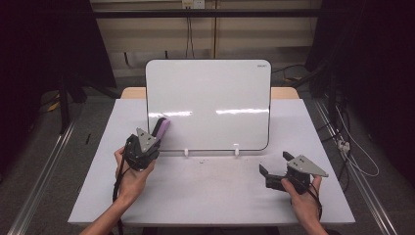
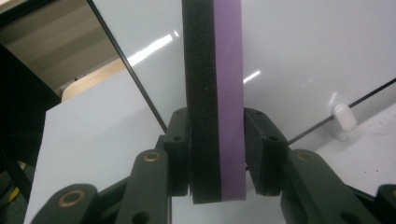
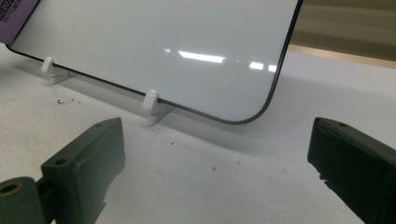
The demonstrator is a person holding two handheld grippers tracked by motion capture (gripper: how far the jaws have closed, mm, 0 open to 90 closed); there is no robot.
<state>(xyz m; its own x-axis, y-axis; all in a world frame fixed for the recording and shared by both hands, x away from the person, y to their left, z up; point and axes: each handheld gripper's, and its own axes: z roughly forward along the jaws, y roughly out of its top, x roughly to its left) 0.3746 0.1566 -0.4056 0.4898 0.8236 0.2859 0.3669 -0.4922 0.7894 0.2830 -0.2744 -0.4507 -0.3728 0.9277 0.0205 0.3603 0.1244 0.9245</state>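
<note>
Centrally, a purple-and-black eraser (image 2: 215, 100) is clamped between the jaws of the left gripper (image 1: 157, 133), its black foam layer on one side and its purple layer on the other. Seen from the high view, the eraser (image 1: 163, 129) is held against the lower left corner of the whiteboard (image 1: 210, 98), its tip lying on the white surface just above the board's bottom edge. The whiteboard is propped upright near the far middle of the white table (image 1: 210, 196), supported by two small white clips (image 1: 236, 151) at its lower edge. No marks can be made out on the board; only reflected light streaks are seen. The left gripper is held by the person's left hand (image 1: 128, 172), with the forearm entering from the bottom. To the right, well apart from the board, the right gripper (image 1: 275, 164) is held low over the table by the right hand (image 1: 306, 200), its jaws spread wide with nothing between them. In the right gripper view, the board's lower right corner (image 3: 252, 114) and one clip (image 3: 152, 105) are seen beyond the parted jaws.
</note>
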